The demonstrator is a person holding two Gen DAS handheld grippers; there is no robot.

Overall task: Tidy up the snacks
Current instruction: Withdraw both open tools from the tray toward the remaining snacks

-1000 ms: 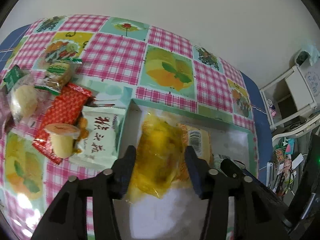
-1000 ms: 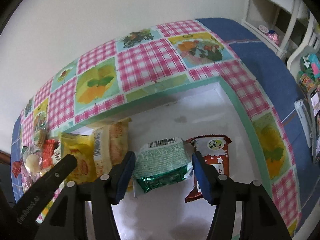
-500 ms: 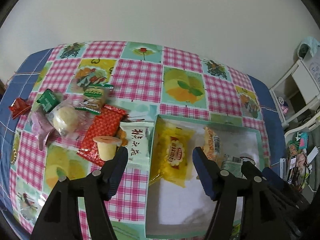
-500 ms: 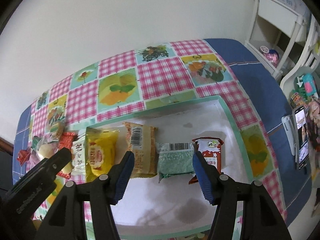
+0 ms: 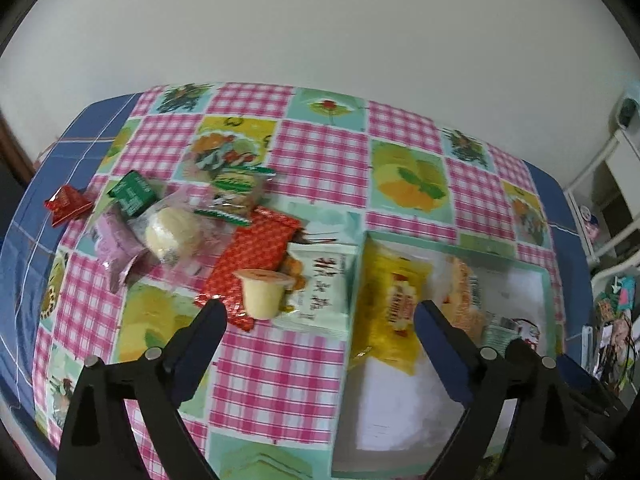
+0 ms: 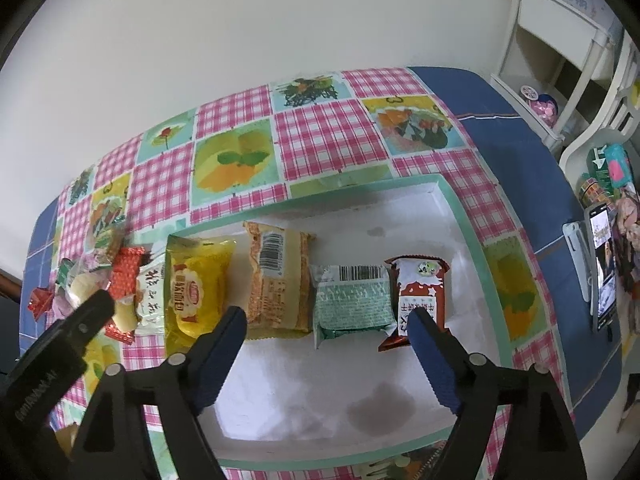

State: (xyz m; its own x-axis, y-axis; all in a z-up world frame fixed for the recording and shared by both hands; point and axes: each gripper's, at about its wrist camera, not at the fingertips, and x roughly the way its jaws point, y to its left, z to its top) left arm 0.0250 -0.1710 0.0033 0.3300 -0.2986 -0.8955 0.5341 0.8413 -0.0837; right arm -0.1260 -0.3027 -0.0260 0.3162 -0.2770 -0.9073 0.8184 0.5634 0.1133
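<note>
Both grippers are hanging empty right now. Left gripper (image 5: 316,312) is sitting spread wide, its jaws having just been opening w/ nothing between them, and it's hovering over the seam where tablecloth (image 5: 320,156) meets the box rim (image 5: 352,292). Right gripper (image 6: 324,316) is doing the same over the box interior: jaws just been opening, nothing pinched, pads clear of the packets below.

Inside the white box (image 6: 468,224) four packets are lying in a row: yellow packet (image 6: 196,284), orange packet (image 6: 280,276), green packet (image 6: 352,300), red-and-white packet (image 6: 420,292). Yellow one is riding up against the box's left wall.

Step in hand, by my read: release done on both sides, so we're btwn placements. Roughly a third of the snacks are boxed.

Loose pile is still waiting on the cloth to the left: jelly cup (image 5: 264,292), white pouch (image 5: 320,288), red foil bar (image 5: 252,256), round bun in clear wrap (image 5: 172,232), plus small bits further back.

Next move probably calls for the left gripper swinging toward that pile. Jelly cup is sitting on top of the bar and pouch, so it's likely going first, w/ a gentle squeeze on its soft walls.
</note>
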